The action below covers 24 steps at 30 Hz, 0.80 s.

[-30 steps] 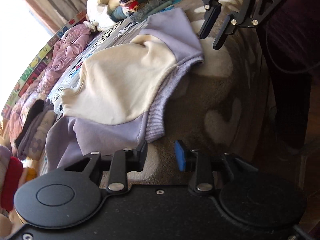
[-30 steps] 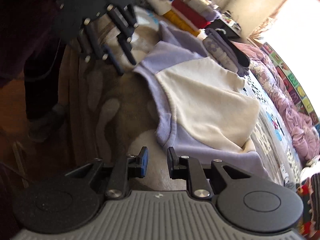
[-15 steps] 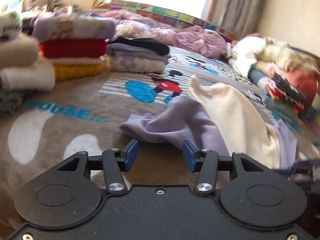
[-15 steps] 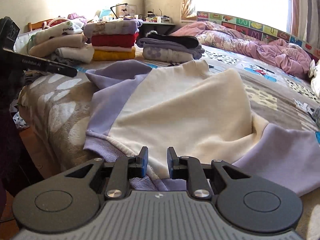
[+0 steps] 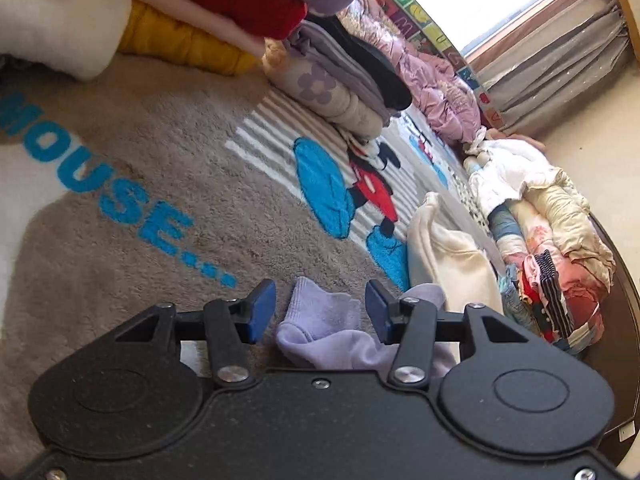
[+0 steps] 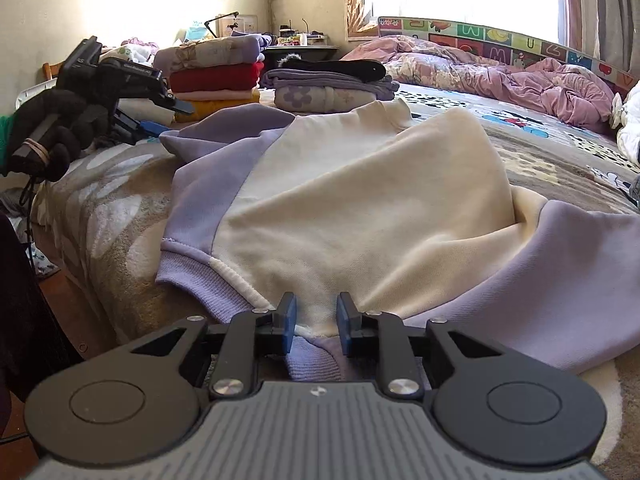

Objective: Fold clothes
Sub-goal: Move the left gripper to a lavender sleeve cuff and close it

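- Left wrist view: left gripper [image 5: 316,316] half open, sweatshirt [image 5: 320,324] cuff between its pads, untouched
- Right gripper [image 6: 316,326] narrowly parted over the sweatshirt hem, not pinching

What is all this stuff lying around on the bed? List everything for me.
sweatshirt: one, cream body with lilac sleeves and hem, spread at the bed's near edge
sleeve cuff: one, lilac, between the left jaws, not pinched
blanket: one, grey-brown with blue letters and a cartoon mouse, covering the bed
folded stacks: two, red, yellow, lilac and black, behind the sweatshirt
quilt: one, pink, crumpled by the window
unfolded pile: one, mixed colours, far side
left gripper: black, blue pads, open
right gripper: black, blue pads, astride the hem
gloved hand: black, holding the left gripper
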{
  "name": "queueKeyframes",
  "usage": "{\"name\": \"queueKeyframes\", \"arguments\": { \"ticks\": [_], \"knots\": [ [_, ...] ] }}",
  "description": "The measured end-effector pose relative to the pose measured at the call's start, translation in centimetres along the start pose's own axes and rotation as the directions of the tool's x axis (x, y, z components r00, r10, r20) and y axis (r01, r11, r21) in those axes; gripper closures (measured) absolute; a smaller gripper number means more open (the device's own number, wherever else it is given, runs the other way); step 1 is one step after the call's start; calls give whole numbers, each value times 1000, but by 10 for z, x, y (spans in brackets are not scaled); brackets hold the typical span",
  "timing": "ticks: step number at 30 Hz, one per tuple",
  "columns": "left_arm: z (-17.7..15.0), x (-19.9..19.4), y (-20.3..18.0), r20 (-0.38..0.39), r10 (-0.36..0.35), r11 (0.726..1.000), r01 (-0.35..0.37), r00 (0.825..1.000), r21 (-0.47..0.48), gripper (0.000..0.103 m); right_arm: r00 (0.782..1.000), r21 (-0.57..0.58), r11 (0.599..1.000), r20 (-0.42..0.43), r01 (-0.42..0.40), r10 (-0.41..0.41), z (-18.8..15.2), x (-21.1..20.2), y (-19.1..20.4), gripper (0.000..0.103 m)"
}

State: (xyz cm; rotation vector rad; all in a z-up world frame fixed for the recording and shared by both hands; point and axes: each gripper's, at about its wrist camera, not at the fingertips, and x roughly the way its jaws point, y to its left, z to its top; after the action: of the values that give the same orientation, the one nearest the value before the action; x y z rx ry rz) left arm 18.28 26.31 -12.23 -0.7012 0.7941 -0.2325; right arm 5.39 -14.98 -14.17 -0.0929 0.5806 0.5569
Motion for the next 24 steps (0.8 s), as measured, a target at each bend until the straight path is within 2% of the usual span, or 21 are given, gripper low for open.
{"name": "queueKeyframes", "arguments": {
  "ticks": [6,9,12,14,15,16,17,21,24],
  "knots": [
    [-4,6,11,-37,-19,999,20,999,29,55,1000,12,1000,12,-17,17,0,2,-4,78],
    [-1,13,7,-32,-14,996,16,999,82,67,1000,20,1000,19,-23,23,0,5,-5,77],
    [0,19,5,-45,-38,993,43,998,110,69,999,21,999,25,-26,25,-1,6,-5,77],
    [0,22,4,-54,-53,990,60,997,126,76,999,21,999,28,-26,26,-1,6,-5,77],
    [0,23,1,-49,-41,989,47,998,140,83,999,21,999,29,-26,26,-1,6,-5,77],
    [-1,23,-1,-37,-30,987,36,999,155,94,999,21,999,30,-27,26,-1,6,-5,77],
    [-1,21,-3,-13,-30,985,32,999,168,98,999,21,999,32,-27,26,-1,6,-5,77],
    [-3,4,-15,69,-80,976,63,994,210,100,999,21,999,38,-28,27,-2,7,-5,76],
    [-3,-12,-23,142,-96,969,60,985,239,101,999,20,999,42,-28,27,-2,7,-5,76]
  ]
}}
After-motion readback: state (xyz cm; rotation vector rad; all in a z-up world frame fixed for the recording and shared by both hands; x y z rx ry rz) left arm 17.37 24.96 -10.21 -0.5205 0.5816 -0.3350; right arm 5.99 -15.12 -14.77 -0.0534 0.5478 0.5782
